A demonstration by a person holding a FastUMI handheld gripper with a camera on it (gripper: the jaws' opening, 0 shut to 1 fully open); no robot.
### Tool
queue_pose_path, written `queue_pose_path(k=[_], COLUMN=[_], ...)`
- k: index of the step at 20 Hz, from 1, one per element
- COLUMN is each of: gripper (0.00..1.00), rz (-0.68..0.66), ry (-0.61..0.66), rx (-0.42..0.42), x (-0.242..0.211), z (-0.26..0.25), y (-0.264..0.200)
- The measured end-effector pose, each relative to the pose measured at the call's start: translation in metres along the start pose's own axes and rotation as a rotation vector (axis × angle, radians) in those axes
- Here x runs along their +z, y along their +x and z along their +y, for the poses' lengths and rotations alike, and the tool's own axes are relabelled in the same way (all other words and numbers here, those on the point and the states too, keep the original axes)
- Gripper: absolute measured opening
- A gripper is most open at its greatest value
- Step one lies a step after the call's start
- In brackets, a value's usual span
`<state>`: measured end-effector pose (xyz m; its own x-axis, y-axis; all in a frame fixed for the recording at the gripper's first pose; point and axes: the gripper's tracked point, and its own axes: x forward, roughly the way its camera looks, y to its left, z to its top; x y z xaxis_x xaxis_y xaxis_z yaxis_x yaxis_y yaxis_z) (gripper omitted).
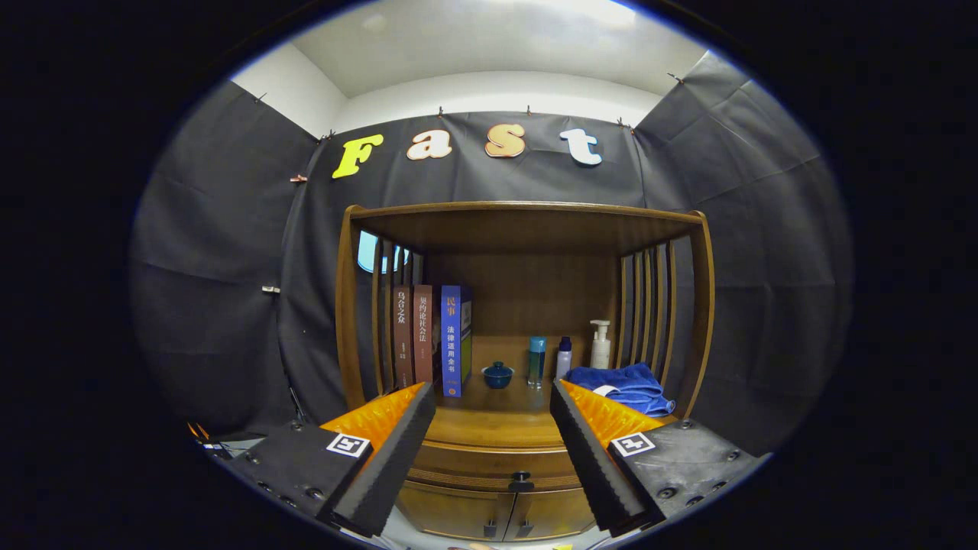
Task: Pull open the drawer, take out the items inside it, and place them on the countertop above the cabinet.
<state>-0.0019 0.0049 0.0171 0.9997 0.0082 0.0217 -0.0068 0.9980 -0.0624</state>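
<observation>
Tongs (493, 451) are seen from behind, their two ridged fingers spread wide apart with nothing held between them. Between and just below the fingertips, a wooden cabinet (527, 305) is faced head-on. Its drawer (489, 462) is shut, a shallow band of polished wood under the countertop (497, 420), with a small dark round knob (521, 482) at its middle, lying between the two fingers. The knob is judged to be the only place to take hold: small, hard and probably smooth, so a pinch from both sides would be needed before a straight pull. The drawer itself is expected to be stiff and fairly light; what lies inside cannot be told.

Below the drawer, two cabinet doors (500, 516) with small dark pulls are seen. Beyond the fingertips, on the countertop, several things stand under a slatted wooden hood: upright books (432, 340), a small dark blue lidded cup (497, 374), two slim bottles (550, 359), a white pump bottle (600, 345), and a soft, rumpled blue towel (623, 386) behind the right finger. Free countertop is left nearest the tongs.
</observation>
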Motion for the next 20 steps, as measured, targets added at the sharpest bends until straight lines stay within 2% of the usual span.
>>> queue_pose_path(k=[5, 20], gripper=[0.99, 0.99], rz=[0.032, 0.241], ry=[0.006, 0.063], rx=[-0.003, -0.050], x=[-0.017, -0.134], z=[-0.007, -0.026], y=[0.004, 0.047])
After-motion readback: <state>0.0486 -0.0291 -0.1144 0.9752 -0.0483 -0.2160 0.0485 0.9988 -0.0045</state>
